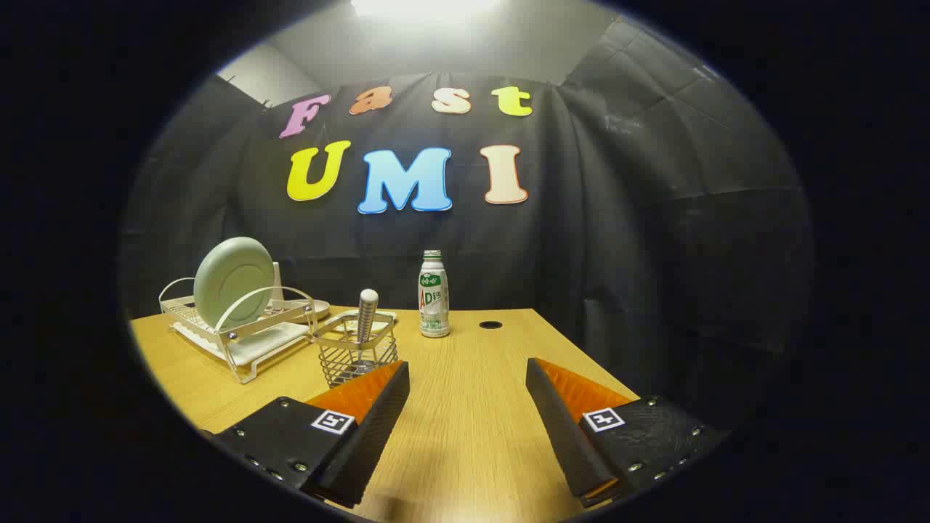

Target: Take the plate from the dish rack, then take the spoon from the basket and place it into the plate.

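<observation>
A pale green plate (pixel 232 282) stands on edge in a white dish rack (pixel 243 330) on the wooden table, beyond my left finger. Just right of the rack is a small wire basket (pixel 356 356) with the spoon (pixel 366 314) standing in it, handle up. My gripper (pixel 467 374) is open above the table with only bare wood between the fingers. The basket sits just ahead of the left fingertip (pixel 396 378), partly hidden by it.
A white and green bottle (pixel 434 296) stands upright at the back of the table (pixel 465 436), beyond the gap between the fingers. A round cable hole (pixel 490 324) lies to its right. The table's right edge runs past the right finger.
</observation>
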`<state>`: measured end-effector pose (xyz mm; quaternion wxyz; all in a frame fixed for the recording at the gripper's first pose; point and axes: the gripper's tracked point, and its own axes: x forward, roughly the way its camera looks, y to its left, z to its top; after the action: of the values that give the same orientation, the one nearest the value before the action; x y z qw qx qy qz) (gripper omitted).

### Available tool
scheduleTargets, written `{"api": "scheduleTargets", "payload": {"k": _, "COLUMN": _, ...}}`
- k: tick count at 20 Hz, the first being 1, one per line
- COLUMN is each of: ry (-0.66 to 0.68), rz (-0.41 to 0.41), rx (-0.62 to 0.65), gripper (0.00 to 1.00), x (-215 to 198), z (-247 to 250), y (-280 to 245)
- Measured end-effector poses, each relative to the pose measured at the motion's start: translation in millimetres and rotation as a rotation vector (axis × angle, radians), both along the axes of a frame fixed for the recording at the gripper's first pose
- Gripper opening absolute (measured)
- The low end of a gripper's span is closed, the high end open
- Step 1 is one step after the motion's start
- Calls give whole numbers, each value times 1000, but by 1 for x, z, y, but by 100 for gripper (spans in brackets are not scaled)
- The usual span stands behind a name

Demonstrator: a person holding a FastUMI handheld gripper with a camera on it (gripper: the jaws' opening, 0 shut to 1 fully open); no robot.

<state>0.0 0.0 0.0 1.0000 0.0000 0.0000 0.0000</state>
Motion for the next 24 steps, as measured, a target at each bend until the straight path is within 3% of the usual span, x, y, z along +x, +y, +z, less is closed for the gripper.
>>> {"api": "scheduleTargets", "payload": {"k": 6, "ry": 20, "rz": -34, "rx": 47, "gripper": 98, "x": 58, "z": 4, "y": -11}}
{"api": "scheduleTargets", "payload": {"k": 10, "ry": -44, "rz": -94, "rx": 43, "gripper": 98, "x": 64, "z": 42, "y": -25}}
{"api": "scheduleTargets", "payload": {"k": 18, "ry": 5, "rz": -234, "rx": 0, "gripper": 98, "x": -23, "z": 101, "y": -35}}
{"api": "scheduleTargets", "payload": {"k": 24, "ry": 19, "rz": -170, "rx": -48, "gripper": 98, "x": -85, "z": 163, "y": 23}}
